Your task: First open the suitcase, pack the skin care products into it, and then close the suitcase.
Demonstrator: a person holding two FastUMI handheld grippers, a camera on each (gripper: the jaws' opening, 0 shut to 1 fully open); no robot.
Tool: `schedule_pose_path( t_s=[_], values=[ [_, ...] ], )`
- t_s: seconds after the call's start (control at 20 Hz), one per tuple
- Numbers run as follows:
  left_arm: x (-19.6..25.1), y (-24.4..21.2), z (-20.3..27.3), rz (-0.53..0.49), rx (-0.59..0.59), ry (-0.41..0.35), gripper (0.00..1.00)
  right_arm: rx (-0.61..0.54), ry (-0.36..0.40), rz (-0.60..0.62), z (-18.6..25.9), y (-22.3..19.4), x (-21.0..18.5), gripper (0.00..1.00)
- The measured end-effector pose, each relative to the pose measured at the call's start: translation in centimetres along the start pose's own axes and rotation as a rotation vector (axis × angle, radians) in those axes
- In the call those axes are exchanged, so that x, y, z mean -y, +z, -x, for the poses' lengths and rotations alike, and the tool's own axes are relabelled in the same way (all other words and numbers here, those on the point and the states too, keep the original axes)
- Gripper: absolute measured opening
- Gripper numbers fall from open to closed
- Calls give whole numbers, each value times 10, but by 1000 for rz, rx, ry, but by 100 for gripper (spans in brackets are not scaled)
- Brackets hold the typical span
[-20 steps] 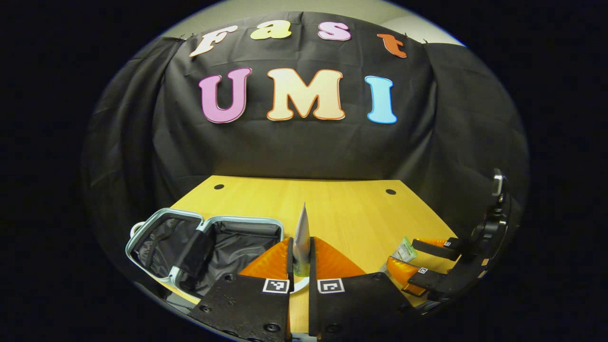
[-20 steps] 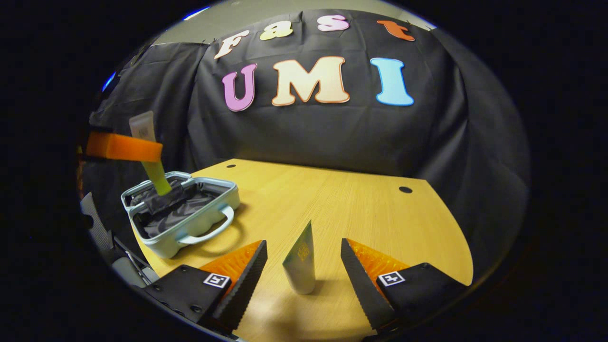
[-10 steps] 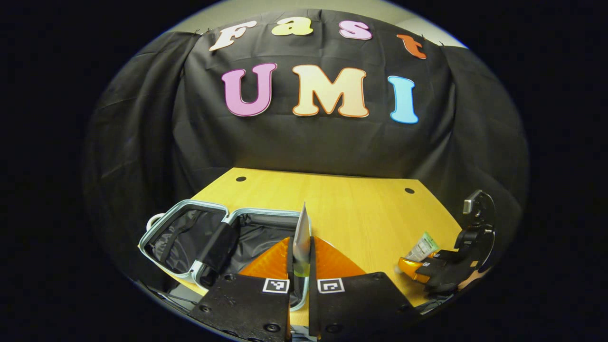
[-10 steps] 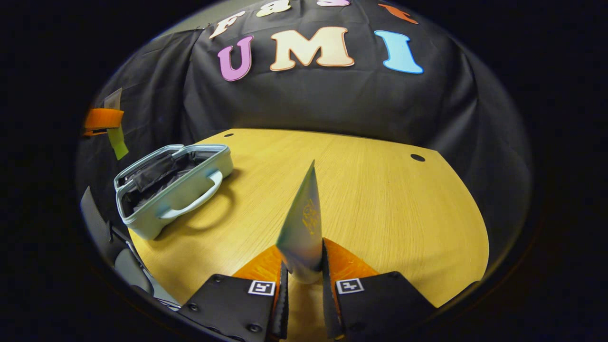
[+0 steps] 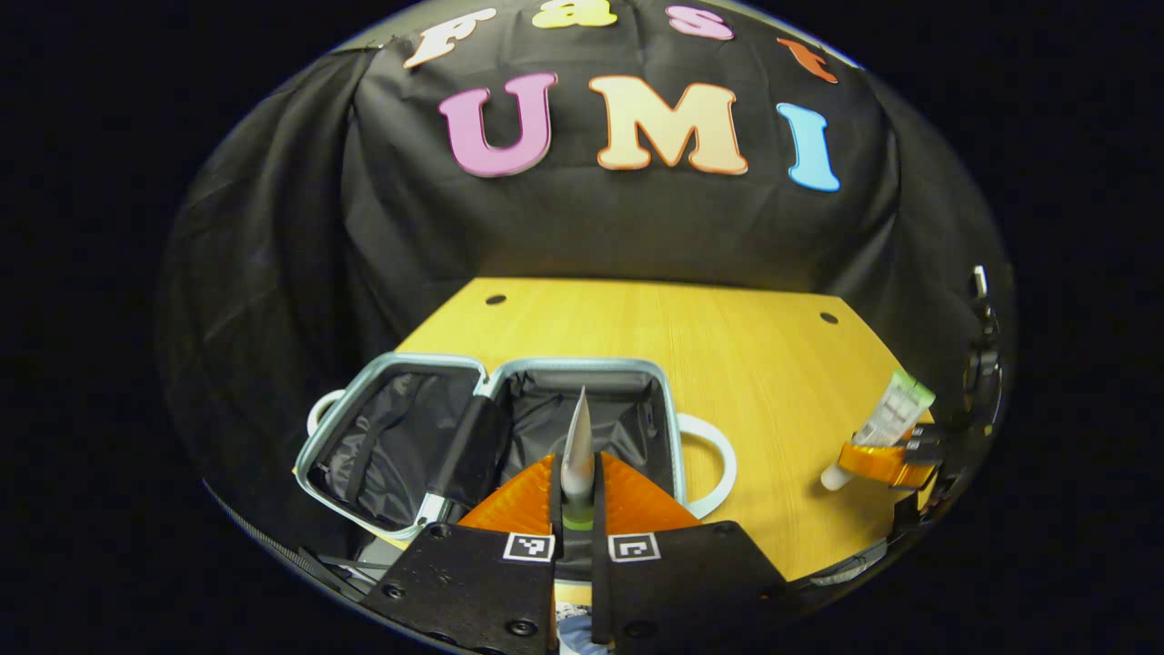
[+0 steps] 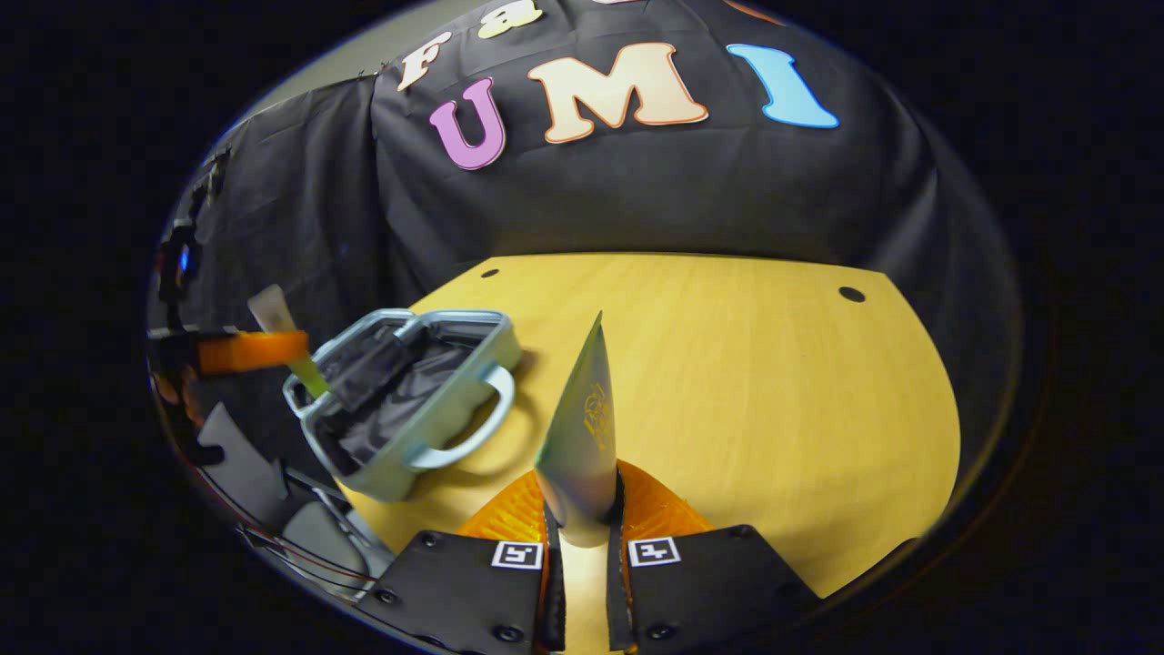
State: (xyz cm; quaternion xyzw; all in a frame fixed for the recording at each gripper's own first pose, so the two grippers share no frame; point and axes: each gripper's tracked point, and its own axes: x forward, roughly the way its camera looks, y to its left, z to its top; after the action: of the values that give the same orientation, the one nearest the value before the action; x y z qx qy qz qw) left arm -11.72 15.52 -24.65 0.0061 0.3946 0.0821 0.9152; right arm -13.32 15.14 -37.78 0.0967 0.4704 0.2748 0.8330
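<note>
The packing step is judged to be in hand: the suitcase [image 5: 491,437] lies open flat on the wooden table [image 5: 709,364], both fabric-lined halves exposed, and no product can be made out inside it yet.

In the left gripper view, the left gripper [image 5: 576,491] is clamped on a silvery tube with a yellow-green end [image 5: 576,446], both fingers pressing its flanks. The tube stands upright, crimped end toward 12 o'clock, and is held over the near rim of the suitcase's right-hand half. The case's white handle [image 5: 714,459] curves out at about 3 o'clock from that half.

In the right gripper view, the right gripper [image 6: 582,523] is closed on a second tube, pale with gold print [image 6: 582,437], also crimp up, above bare table. From here the suitcase [image 6: 409,409] sits at about 9 o'clock, well apart from this tube. The left gripper [image 6: 250,350] with its tube is seen at the case's far left edge. In the left gripper view the right gripper [image 5: 887,459] appears near 3 o'clock at the table edge, its tube [image 5: 887,418] tilted.

The next move appears to call for lowering the left tube into the lined compartment and parting the fingers only once it is low enough not to topple out over the rim. The right tube then needs carrying leftward across the table to the case. Closing remains undone.
</note>
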Motion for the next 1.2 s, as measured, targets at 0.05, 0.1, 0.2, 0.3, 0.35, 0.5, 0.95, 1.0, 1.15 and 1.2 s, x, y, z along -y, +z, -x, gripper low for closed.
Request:
schedule_pose_path(
  t_s=[0.05,0.1,0.2,0.3,0.35,0.5,0.95,1.0,1.15,1.2],
  values=[
    [-8,-12,-8,-10,-53,-8,7,-12,26,-27,0,6,-19,20],
    [-16,-20,-17,-15,-90,-17,7,-27,56,-53,-1,11,-38,19],
    [-22,-39,-34,-14,-162,-55,7,-54,102,-97,-8,19,-77,20],
    [-30,-59,-49,-12,-235,-85,8,-90,126,-132,-18,17,-110,20],
    [-34,-67,-57,-18,-258,-101,8,-111,137,-139,-24,14,-125,20],
    [-42,-86,-78,-26,-318,-146,8,-194,168,-153,-39,-2,-162,19],
    [-58,-30,-85,50,-180,-295,75,-322,107,-150,-87,-29,-214,20],
    [-65,-22,-85,41,-159,-301,75,-340,92,-152,-93,-34,-217,22],
    [-102,-2,-80,47,-115,-282,78,-390,27,-143,-112,-53,-222,22],
    [-118,2,-79,63,-103,-265,78,-397,9,-140,-117,-58,-223,22]
  ],
)
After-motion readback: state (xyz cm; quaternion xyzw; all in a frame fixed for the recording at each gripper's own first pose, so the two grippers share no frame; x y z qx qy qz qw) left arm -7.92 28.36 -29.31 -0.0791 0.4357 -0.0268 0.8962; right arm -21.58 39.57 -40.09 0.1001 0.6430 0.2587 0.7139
